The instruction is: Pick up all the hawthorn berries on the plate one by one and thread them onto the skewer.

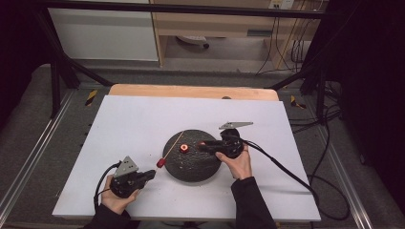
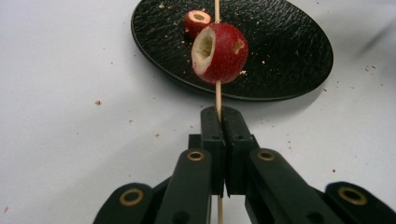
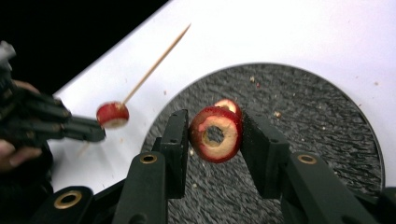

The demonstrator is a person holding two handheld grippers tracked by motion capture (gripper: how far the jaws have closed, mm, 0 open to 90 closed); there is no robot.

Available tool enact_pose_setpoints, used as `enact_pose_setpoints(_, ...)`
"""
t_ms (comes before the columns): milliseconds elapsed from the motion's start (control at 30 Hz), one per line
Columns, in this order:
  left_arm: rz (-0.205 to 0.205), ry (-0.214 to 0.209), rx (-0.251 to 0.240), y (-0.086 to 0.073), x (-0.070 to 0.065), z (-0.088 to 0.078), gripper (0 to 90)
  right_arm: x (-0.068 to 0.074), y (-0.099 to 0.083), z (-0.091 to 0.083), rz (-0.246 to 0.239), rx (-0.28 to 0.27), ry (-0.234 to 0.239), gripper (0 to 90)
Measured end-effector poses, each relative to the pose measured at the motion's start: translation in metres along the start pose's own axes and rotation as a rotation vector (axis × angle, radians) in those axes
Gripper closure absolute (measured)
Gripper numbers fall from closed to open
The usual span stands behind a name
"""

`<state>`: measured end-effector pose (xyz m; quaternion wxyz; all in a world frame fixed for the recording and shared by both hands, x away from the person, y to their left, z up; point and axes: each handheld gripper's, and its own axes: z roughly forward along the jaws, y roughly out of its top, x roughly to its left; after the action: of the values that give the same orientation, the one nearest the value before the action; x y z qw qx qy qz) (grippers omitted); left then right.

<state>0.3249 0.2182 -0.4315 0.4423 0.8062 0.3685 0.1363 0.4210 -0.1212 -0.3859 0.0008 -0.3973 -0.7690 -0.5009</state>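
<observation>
High view: the person is threading cored red fruits onto a bamboo skewer [image 1: 173, 144], kebab style. The left gripper [image 1: 152, 173] sits near the front-left part of the white table [image 1: 119, 124], with its jaws squeezed right down on the skewer's lower end. That makes sense, because pinching it at the very bottom leaves the whole pointed length free for loading. The skewered fruit [image 1: 161, 163] has already been pushed down close to those jaws, just off the left rim of the black plate [image 1: 191, 169].

Left gripper view shows the grip nicely: the two pads meet with the thin stick caught between them, and the skewered fruit [image 2: 219, 52] rides just above, hollow side turned to the left.

The right gripper [image 1: 202, 145] is over the middle of the plate, which itself sits about centre of the table. It's clamped on the held fruit [image 3: 215, 134], with a pad on either side. It grabs by the sides so the cored hole stays open and unblocked (that's the bit the skewer tip has to go through). In the right gripper view the hole faces the camera, so I'd guess it needs turning toward the point before it slides on.

One loose fruit [image 1: 184, 148] is lying on the plate just left of that gripper, waiting for its turn. There are lots of crumbs on the plate too.
</observation>
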Motion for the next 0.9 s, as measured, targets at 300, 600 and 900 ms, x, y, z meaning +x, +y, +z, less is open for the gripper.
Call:
enact_pose_setpoints(300,0.003,-0.003,-0.005,0.002,-0.006,0.003,88.4,-0.002,-0.008,-0.003,0.065,-0.114,0.01,63.3)
enact_pose_setpoints(600,-0.003,-0.005,-0.016,0.003,-0.011,0.005,88.4,-0.002,-0.015,0.001,0.13,-0.219,0.018,63.4)
enact_pose_setpoints(900,-0.019,-0.002,-0.026,0.003,-0.014,0.006,88.4,-0.002,-0.019,0.002,0.174,-0.327,0.009,63.4)
